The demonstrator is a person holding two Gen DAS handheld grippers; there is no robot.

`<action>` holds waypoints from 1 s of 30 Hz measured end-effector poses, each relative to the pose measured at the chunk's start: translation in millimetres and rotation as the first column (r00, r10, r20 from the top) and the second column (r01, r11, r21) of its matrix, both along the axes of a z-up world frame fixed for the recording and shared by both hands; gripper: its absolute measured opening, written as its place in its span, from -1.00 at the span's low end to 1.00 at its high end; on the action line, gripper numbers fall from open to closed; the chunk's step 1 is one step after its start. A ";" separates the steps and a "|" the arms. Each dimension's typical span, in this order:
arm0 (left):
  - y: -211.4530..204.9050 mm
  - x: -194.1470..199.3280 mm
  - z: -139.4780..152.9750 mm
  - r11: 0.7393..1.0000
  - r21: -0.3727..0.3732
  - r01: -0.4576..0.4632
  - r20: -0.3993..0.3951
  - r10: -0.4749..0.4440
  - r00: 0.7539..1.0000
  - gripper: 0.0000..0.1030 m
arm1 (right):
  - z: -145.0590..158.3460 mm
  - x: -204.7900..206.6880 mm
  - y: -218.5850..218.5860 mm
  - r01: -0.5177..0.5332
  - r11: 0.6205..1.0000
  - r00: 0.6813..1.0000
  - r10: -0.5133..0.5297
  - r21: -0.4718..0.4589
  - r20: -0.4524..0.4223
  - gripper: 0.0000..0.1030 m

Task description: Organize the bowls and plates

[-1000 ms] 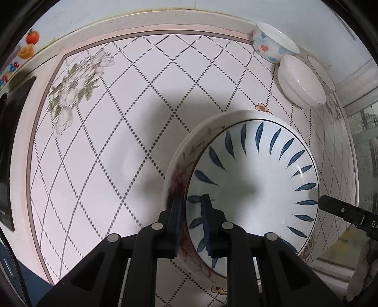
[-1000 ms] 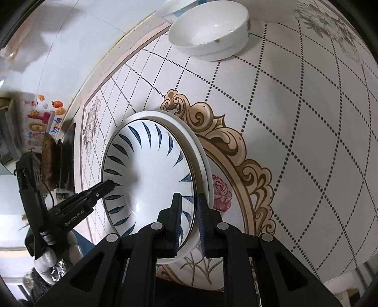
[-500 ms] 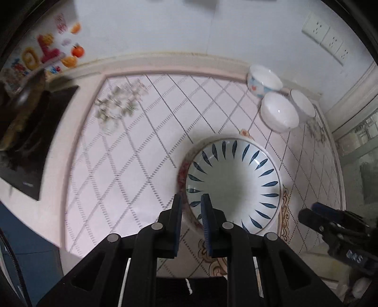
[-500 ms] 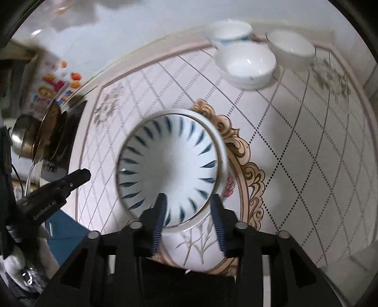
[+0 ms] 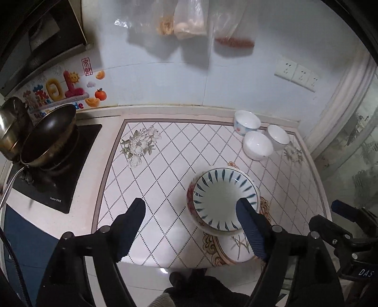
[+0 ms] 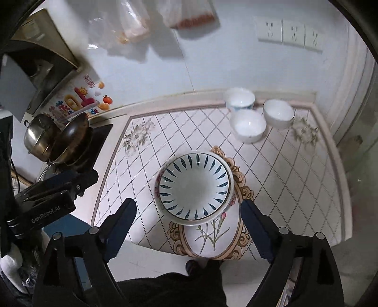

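Note:
A white dish with blue leaf marks (image 5: 224, 196) (image 6: 193, 186) lies stacked on a flower-rimmed plate (image 5: 189, 197) (image 6: 156, 189) near the front of the tiled counter (image 5: 165, 165). Three small white bowls stand at the back right: one with coloured spots (image 5: 246, 120) (image 6: 239, 100) and two plain ones (image 5: 257, 144) (image 5: 278, 135). My left gripper (image 5: 190, 205) hangs high above the counter, its jaws opening wide with nothing gripped. My right gripper (image 6: 187, 205) is likewise raised over the stack, jaws opening, and holds nothing. Each gripper shows at the edge of the other's view.
A dark wok (image 5: 47, 132) and a steel pot (image 5: 10, 127) sit on a black cooktop (image 5: 70, 170) at the left. Plastic bags (image 5: 186, 21) hang on the wall, with sockets (image 5: 297, 73) to their right. The counter's front edge lies just below the stack.
Both grippers were shut on the blue-leaf dish's rim. They have let go, opened wide and risen well back from the counter. The dish stays on the flowered plate.

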State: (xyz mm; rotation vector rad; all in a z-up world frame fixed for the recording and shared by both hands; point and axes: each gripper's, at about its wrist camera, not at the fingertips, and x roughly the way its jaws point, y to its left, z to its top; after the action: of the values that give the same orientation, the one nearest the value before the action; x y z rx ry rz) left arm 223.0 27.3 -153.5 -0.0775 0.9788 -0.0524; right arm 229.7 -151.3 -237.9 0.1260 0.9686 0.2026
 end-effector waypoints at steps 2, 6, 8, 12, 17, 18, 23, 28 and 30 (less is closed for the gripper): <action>1.7 -12.1 4.4 1.000 -0.010 0.015 0.003 -0.015 1.000 0.68 | 10.1 -14.7 6.5 0.002 1.000 1.000 -0.002 -0.016 0.017 0.82; 2.4 -30.9 7.3 0.999 -0.023 0.041 -0.002 -0.041 0.999 0.80 | 20.2 -37.4 14.4 0.016 0.999 1.000 -0.015 -0.035 0.027 0.82; 2.6 -37.9 6.8 0.998 -0.036 0.055 -0.009 -0.055 0.998 0.85 | 23.3 -47.6 16.7 0.023 0.999 1.000 -0.023 -0.039 0.021 0.83; -0.4 -50.6 4.8 0.997 -0.043 0.069 -0.020 -0.070 0.997 0.95 | 23.4 -65.8 18.9 0.039 0.998 0.999 -0.038 -0.056 0.016 0.84; -7.1 -47.8 -2.4 0.998 -0.039 0.057 -0.041 -0.058 0.997 0.95 | 17.2 -70.6 9.0 0.039 0.999 0.999 -0.039 -0.027 -0.007 0.85; -10.0 -44.1 -3.0 0.998 -0.031 0.049 -0.036 -0.050 0.998 0.95 | 14.9 -67.9 6.1 0.038 0.999 0.999 -0.038 -0.017 -0.012 0.85; -28.5 -18.6 -6.7 1.000 -0.004 0.021 0.001 -0.021 1.000 0.95 | -2.8 -38.1 -27.7 0.033 0.996 0.999 -0.031 0.078 -0.018 0.86; -65.9 45.9 -16.5 1.000 -0.006 0.001 0.013 -0.001 1.000 0.95 | -25.2 19.9 -79.9 0.074 0.986 0.996 -0.067 0.148 -0.053 0.89; -84.7 77.0 -26.1 1.000 0.003 0.005 0.005 -0.005 1.000 0.95 | -36.7 48.6 -105.0 0.094 0.978 0.994 -0.081 0.185 -0.075 0.89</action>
State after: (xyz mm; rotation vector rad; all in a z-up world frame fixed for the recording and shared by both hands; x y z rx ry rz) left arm 300.0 -57.4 -179.5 -0.0727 0.9736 -0.0554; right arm 278.3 -256.4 -274.6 0.3507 1.0071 0.2100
